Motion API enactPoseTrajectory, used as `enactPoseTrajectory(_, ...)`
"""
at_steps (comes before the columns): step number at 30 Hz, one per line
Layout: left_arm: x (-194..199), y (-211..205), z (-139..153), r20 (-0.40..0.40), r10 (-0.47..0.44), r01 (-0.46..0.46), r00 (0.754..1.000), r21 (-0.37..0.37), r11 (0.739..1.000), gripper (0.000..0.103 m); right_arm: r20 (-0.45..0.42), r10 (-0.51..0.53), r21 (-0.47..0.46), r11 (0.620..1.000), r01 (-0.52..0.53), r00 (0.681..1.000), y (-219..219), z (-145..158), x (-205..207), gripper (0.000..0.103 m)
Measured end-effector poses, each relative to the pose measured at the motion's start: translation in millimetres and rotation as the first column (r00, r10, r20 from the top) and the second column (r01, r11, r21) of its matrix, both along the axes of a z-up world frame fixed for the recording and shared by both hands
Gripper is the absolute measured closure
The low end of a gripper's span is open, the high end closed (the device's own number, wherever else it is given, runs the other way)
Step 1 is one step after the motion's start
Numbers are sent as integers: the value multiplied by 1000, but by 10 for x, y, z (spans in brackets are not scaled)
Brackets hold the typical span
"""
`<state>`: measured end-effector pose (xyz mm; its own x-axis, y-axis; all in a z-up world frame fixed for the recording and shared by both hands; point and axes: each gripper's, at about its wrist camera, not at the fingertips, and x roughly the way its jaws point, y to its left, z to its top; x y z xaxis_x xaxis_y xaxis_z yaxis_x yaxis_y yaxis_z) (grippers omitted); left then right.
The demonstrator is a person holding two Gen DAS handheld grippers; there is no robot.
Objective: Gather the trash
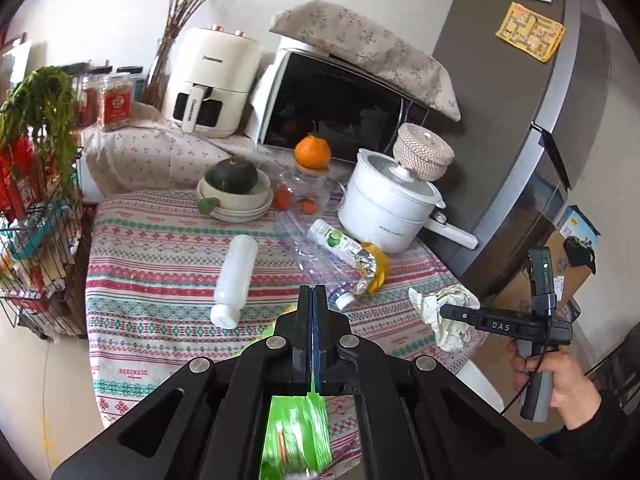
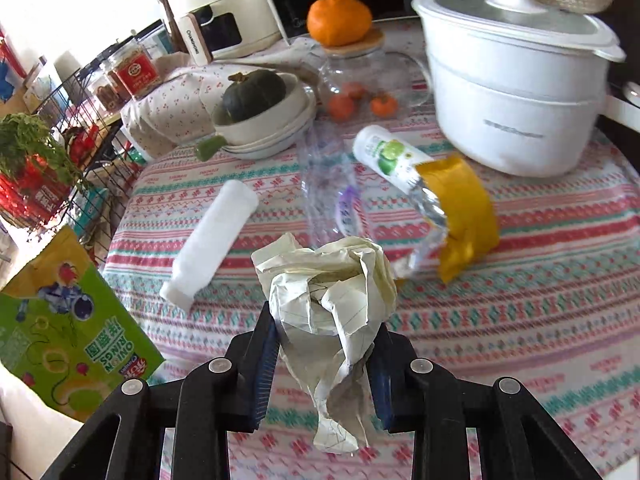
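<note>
Nearest the right wrist camera, the right tongs [image 2: 324,344] are closed partway on a crumpled ball of cream paper [image 2: 328,280], their blue pads pressing its sides; the paper's tail hangs below them and its far side is hidden. In the left wrist view, the left tongs [image 1: 313,300] are shut tight on a green snack bag [image 1: 296,436], seen only as a blurred strip between the arms. The right view shows the same bag at the left edge, cut off by the frame.

On the striped patterned surface [image 2: 520,300] lie a frosted white plastic bottle [image 2: 212,240], left, and a crushed clear plastic bottle [image 2: 336,184] in the middle, hard to outline. A lime-labelled bottle [image 2: 392,156] lies just beside a yellow foil wrapper [image 2: 464,208], right. Farther away, a white lidded pot [image 2: 516,92] is cut off at the right edge.
</note>
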<state>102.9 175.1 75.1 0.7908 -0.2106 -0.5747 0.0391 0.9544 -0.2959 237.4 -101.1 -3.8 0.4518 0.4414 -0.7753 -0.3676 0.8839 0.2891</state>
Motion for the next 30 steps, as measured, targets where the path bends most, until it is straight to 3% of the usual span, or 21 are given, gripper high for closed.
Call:
enactPoseTrajectory(3,32,-189,-100,-49,-18,21,999,58,998,103,-7,-47,-9,999,47,999,-386,-5,-224,67)
enactPoseTrajectory(5,138,-263,-302,-173,-60,70,983,54,996,97,-11,-72,-17,997,71,997,-611,-36,-359,67)
enactPoseTrajectory(6,169,-269,-430,-221,-58,69,974,44,997,83,-15,-84,-21,996,84,996,-712,-65,-430,67)
enactPoseTrajectory(7,194,-286,-577,-264,-62,74,962,36,997,56,-24,-94,-18,995,93,995,-805,-100,-492,67)
enactPoseTrajectory(8,211,-312,-742,-305,-64,79,950,37,996,45,-32,-104,-9,995,104,994,-900,-136,-549,67)
enactPoseTrajectory(9,235,-352,-920,-358,-66,93,931,56,994,42,-39,-114,5,993,114,993,-991,-180,-606,67)
enactPoseTrajectory(13,252,-462,-1500,-515,-83,176,853,135,975,42,-114,-162,8,986,164,980,-1203,-365,-715,67)
enactPoseTrajectory(17,119,-610,-1958,-569,-46,247,821,281,927,44,-97,-150,-7,989,150,984,-1271,-349,-800,67)
enactPoseTrajectory(19,57,-655,-1939,-526,-55,245,849,300,922,45,-101,-148,-4,989,148,984,-1314,-357,-822,67)
enactPoseTrajectory(22,-80,-701,-1842,-488,-119,256,865,225,940,44,-102,-146,-11,989,145,984,-1359,-366,-850,67)
enactPoseTrajectory(25,-293,-838,-1779,-453,-180,304,873,218,928,44,-89,-130,-17,992,129,988,-1346,-345,-914,67)
enactPoseTrajectory(30,-734,-1028,-2063,-498,-227,346,837,162,924,43,-100,-103,-34,994,100,990,-1328,-378,-1033,67)
